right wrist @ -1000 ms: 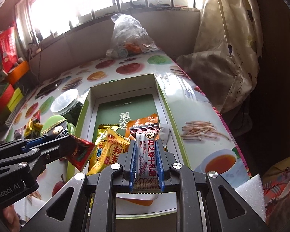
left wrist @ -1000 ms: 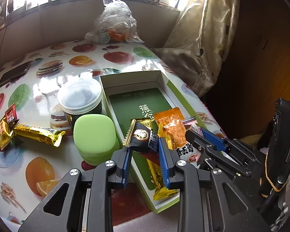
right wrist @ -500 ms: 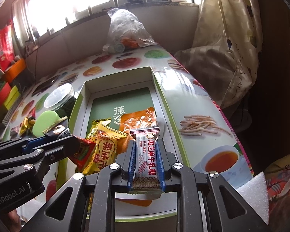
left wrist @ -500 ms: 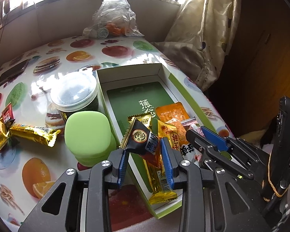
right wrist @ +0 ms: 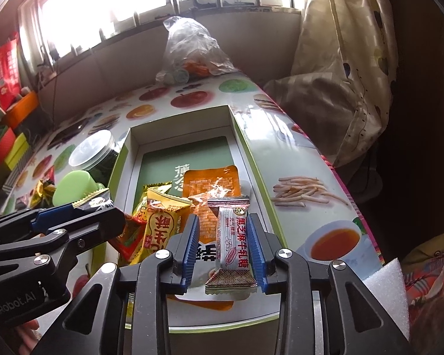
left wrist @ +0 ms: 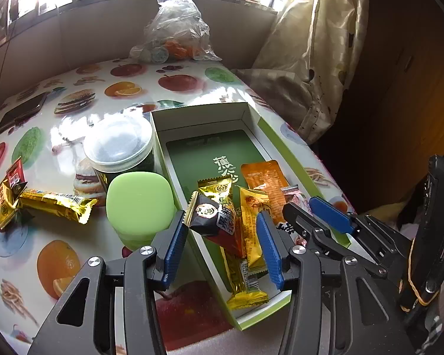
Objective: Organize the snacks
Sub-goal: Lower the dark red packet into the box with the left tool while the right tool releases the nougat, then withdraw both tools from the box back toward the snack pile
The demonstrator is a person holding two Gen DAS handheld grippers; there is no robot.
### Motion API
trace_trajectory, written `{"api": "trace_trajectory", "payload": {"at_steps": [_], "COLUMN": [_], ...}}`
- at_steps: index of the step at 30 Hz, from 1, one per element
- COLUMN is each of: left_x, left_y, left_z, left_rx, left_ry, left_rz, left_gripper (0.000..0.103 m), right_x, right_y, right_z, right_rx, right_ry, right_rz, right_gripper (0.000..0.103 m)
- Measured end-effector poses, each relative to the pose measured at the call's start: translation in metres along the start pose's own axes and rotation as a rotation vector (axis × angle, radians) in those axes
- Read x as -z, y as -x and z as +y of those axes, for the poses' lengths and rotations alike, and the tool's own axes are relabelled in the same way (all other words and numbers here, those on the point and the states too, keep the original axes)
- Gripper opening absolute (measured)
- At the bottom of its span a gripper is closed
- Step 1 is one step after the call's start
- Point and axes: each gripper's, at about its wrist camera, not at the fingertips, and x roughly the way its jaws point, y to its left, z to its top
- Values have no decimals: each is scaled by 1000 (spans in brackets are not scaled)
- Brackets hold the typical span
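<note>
On the fruit-print counter an open green box holds snack packets. Both grippers' fingers have just been opening: the left gripper around a black-and-red packet, the right gripper around a white candy, neither packet clamped.

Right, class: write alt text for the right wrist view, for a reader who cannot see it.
The right gripper, jaws just opened, sits around a white sesame candy wrapper over a green box already holding yellow and orange snack packets. The left gripper reaches in beside it with a black packet between its open fingers.
</note>
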Motion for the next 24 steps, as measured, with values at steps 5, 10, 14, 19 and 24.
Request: {"api": "trace_trajectory", "payload": {"at_steps": [5, 10, 14, 19, 24], "left_x": [1, 3, 4, 7, 13], "left_y": [8, 17, 22, 30, 40], "left_z": [2, 3, 4, 5, 9], "left_rx": [-3, -12, -11, -12, -24], "left_ry": [7, 6, 11, 9, 4], "left_rz": [-18, -36, -43, -60, -81], "left_gripper": [49, 49, 49, 49, 49], "right_x": [0, 1, 2, 3, 3], "right_y": [4, 10, 15, 21, 30], "right_z": [2, 6, 11, 16, 20], "right_rx": [11, 24, 36, 49, 53], "right_ry": [7, 24, 37, 54, 54], "right_rz": [-7, -15, -26, -38, -64], "right_gripper": [37, 42, 45, 48, 51]}}
